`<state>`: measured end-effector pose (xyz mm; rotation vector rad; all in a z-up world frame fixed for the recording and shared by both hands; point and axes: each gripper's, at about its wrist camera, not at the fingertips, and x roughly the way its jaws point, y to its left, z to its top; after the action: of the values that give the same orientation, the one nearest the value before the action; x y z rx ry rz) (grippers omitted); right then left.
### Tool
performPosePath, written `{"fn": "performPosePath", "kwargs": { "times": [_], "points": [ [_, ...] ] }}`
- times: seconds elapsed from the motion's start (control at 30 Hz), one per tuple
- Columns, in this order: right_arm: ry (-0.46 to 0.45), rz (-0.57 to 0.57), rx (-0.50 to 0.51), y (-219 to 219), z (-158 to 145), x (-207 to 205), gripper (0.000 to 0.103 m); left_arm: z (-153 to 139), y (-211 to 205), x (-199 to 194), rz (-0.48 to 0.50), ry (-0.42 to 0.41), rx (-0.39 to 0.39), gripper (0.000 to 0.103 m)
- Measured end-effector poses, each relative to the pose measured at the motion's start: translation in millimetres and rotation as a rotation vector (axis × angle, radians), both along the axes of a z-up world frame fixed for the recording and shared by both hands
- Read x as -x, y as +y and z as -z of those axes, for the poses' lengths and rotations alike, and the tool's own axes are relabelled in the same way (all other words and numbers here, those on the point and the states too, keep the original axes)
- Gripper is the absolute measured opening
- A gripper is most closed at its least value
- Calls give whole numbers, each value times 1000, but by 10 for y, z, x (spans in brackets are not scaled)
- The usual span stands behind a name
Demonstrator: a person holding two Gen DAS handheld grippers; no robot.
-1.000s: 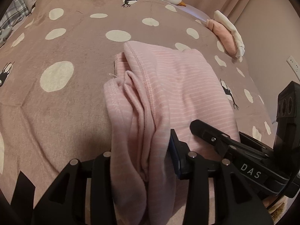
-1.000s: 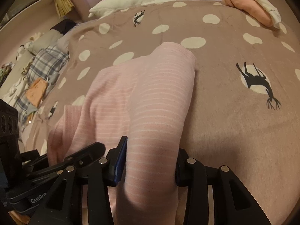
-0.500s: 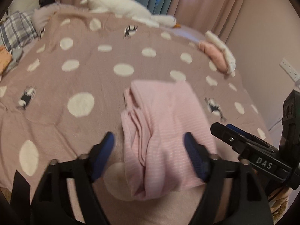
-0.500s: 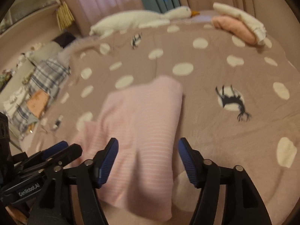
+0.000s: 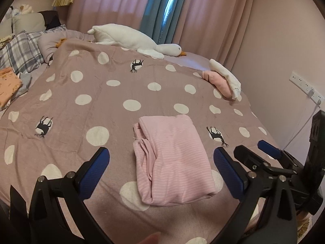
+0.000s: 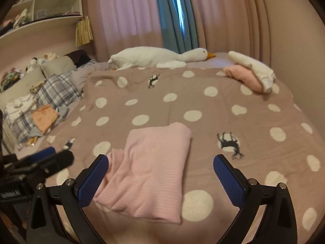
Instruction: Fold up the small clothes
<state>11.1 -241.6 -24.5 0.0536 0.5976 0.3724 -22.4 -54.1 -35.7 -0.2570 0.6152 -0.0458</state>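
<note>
A folded pink striped garment point(image 5: 172, 158) lies flat on the dotted bedspread point(image 5: 113, 105) near the front edge. It also shows in the right wrist view point(image 6: 150, 170). My left gripper point(image 5: 161, 172) is open and empty, raised above and behind the garment, with blue pads point(image 5: 93, 172) wide apart. My right gripper point(image 6: 160, 181) is open and empty too, held back above the garment. In the left wrist view the right gripper point(image 5: 264, 156) sits to the right of the garment. In the right wrist view the left gripper point(image 6: 40, 160) is at the left.
A white goose plush point(image 5: 132, 38) lies at the bed's far edge. Folded pink and white clothes point(image 5: 223, 79) are stacked far right. Plaid pillows and an orange garment point(image 5: 8, 87) lie at the left. A wall with sockets point(image 5: 304, 87) is on the right.
Both grippers let go of the pink garment, opened wide and pulled back and up. The garment now lies folded on the bed.
</note>
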Motion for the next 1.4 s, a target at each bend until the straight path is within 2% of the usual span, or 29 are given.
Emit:
{"fn": "performPosePath", "kwargs": {
  "times": [0.17,0.47,0.67,1.4],
  "points": [
    [-2,12,-14,-48,-9,42,102,55,27,2,-21,24,-55,103],
    [1,-10,-48,-77,-10,82,102,142,79,-6,-40,52,-77,103],
    [7,-3,-22,-34,7,96,102,178,79,-28,-54,63,-98,103],
    [25,-8,-14,22,52,90,102,240,78,-77,-50,95,-83,103]
  ]
}}
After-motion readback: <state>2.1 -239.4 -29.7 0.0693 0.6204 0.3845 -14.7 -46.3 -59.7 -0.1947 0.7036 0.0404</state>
